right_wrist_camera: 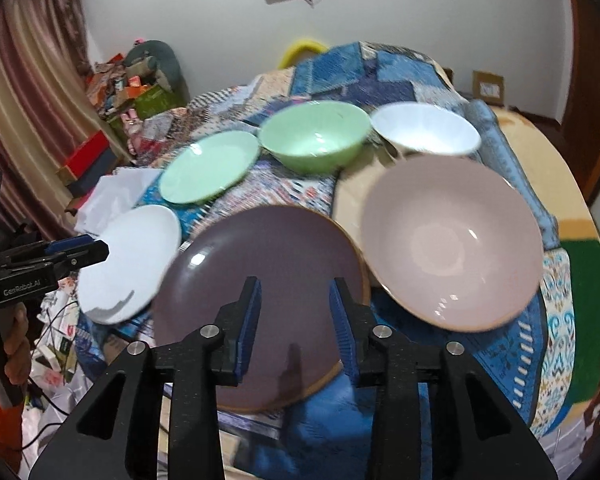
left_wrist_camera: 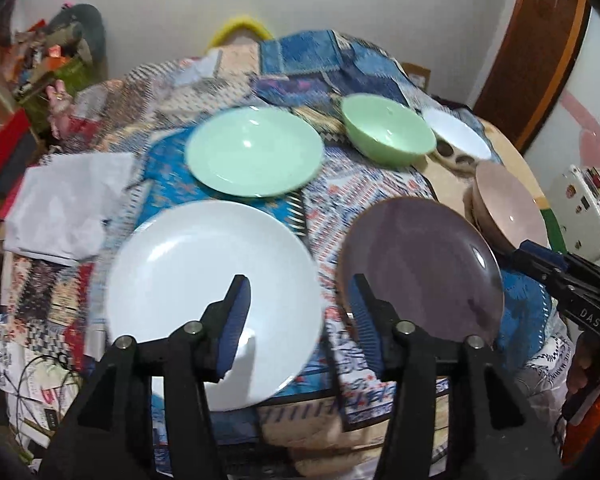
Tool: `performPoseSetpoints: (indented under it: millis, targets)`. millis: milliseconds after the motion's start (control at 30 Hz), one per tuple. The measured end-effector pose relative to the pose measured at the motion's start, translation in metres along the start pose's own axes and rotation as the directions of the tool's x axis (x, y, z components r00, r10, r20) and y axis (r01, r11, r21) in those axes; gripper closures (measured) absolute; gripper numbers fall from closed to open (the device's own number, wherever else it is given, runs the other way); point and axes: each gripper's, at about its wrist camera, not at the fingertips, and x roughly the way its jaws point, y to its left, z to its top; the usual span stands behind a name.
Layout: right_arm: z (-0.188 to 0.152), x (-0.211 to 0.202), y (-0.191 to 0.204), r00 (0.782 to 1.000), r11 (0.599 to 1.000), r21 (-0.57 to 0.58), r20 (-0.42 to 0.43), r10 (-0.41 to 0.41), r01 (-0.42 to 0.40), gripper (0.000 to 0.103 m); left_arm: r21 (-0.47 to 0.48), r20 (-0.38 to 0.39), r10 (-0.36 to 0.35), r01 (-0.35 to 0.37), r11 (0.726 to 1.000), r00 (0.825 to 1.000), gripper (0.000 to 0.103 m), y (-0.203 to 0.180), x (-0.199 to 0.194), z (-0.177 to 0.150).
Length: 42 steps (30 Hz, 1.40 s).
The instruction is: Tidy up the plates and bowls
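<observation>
Six glazed dishes lie spread on a patchwork cloth, and both grippers hang above them with nothing held. The left gripper has its jaws parted and empty; the round white glazed plate lies flat just below and behind its left finger, and the round mauve glazed plate behind its right one. The right gripper also stands open on nothing, hovering over that mauve plate, with the wide pink bowl beyond its right finger.

Farther ahead of the jaws sit the pale green plate, the pale green bowl and the small white bowl.

These all look like stiff, glossy ceramic or glass: hard, probably fairly heavy, slick under rubber pads, and liable to chip if knocked together. I'd judge the rim the only place to take hold, one finger over the lip and one under. The plates lie flat on soft cloth, which may let a finger slide beneath. The bowls' raised walls offer an easier pinch.
</observation>
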Motion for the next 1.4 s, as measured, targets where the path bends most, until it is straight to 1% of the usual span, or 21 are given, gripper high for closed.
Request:
performPoseSetpoints:
  millis: [67,167,233,300,400,533,733,933,1033,1167,1200,1233,1267,1300,1333,1400]
  targets:
    - [0.007,0.001,0.011,1.0,1.0,-0.025,0.012,0.014,-0.014,0.069,-0.007,0.019,0.017,-0.017,1.0,1.0,0.045,0.01,-0.009,0.001]
    - [0.017,0.007,0.028,0.999,0.997,-0.064,0.019,0.037,-0.036,0.068,-0.027,0.041,0.044,-0.043,0.999,0.998,0.041,0.028,-0.019,0.001]
    - [0.02,0.01,0.038,0.998,0.995,-0.083,0.022,0.052,-0.05,0.06,-0.04,0.045,0.064,-0.063,0.997,0.997,0.04,0.039,-0.023,0.0]
    - [0.024,0.015,0.049,0.997,0.992,-0.105,0.024,0.07,-0.067,0.057,-0.064,0.042,0.087,-0.084,0.994,0.995,0.04,0.054,-0.023,-0.002]
    - [0.029,0.026,0.066,0.996,0.986,-0.146,0.016,0.086,-0.083,0.057,-0.096,0.021,0.109,-0.106,0.99,0.994,0.038,0.073,-0.019,-0.007]
    - [0.034,0.042,0.084,0.994,0.978,-0.179,-0.01,0.109,-0.109,0.051,-0.139,-0.016,0.123,-0.124,0.982,0.992,0.038,0.095,-0.009,-0.014]
    - [0.04,0.077,0.104,0.988,0.968,-0.204,-0.084,0.129,-0.144,0.051,-0.2,-0.067,0.126,-0.137,0.97,0.99,0.038,0.125,0.009,-0.026]
    - [0.04,0.109,0.118,0.979,0.96,-0.231,-0.166,0.12,-0.157,0.051,-0.228,-0.114,0.108,-0.132,0.965,0.988,0.038,0.142,0.029,-0.038]
    - [0.039,0.124,0.122,0.97,0.955,-0.244,-0.211,0.116,-0.167,0.051,-0.242,-0.142,0.088,-0.121,0.963,0.986,0.038,0.148,0.041,-0.044]
    - [0.039,0.14,0.128,0.959,0.951,-0.252,-0.259,0.111,-0.178,0.051,-0.259,-0.153,0.055,-0.094,0.961,0.987,0.038,0.152,0.049,-0.048]
    - [0.04,0.143,0.128,0.958,0.95,-0.255,-0.265,0.109,-0.179,0.053,-0.268,-0.157,0.043,-0.084,0.96,0.987,0.038,0.152,0.051,-0.05]
    - [0.04,0.145,0.129,0.957,0.949,-0.26,-0.272,0.106,-0.179,0.058,-0.274,-0.16,0.034,-0.077,0.959,0.986,0.038,0.153,0.053,-0.05]
    - [0.039,0.148,0.131,0.954,0.947,-0.267,-0.283,0.1,-0.179,0.06,-0.281,-0.165,0.016,-0.062,0.958,0.986,0.041,0.153,0.056,-0.051]
    - [0.039,0.151,0.133,0.95,0.945,-0.271,-0.297,0.099,-0.183,0.066,-0.285,-0.169,0.006,-0.054,0.957,0.986,0.044,0.153,0.058,-0.052]
    - [0.04,0.154,0.132,0.947,0.944,-0.272,-0.306,0.098,-0.186,0.068,-0.285,-0.172,0.001,-0.051,0.957,0.985,0.048,0.153,0.059,-0.053]
    - [0.039,0.159,0.133,0.941,0.943,-0.273,-0.324,0.096,-0.19,0.07,-0.286,-0.165,-0.015,-0.033,0.958,0.986,0.05,0.151,0.06,-0.054]
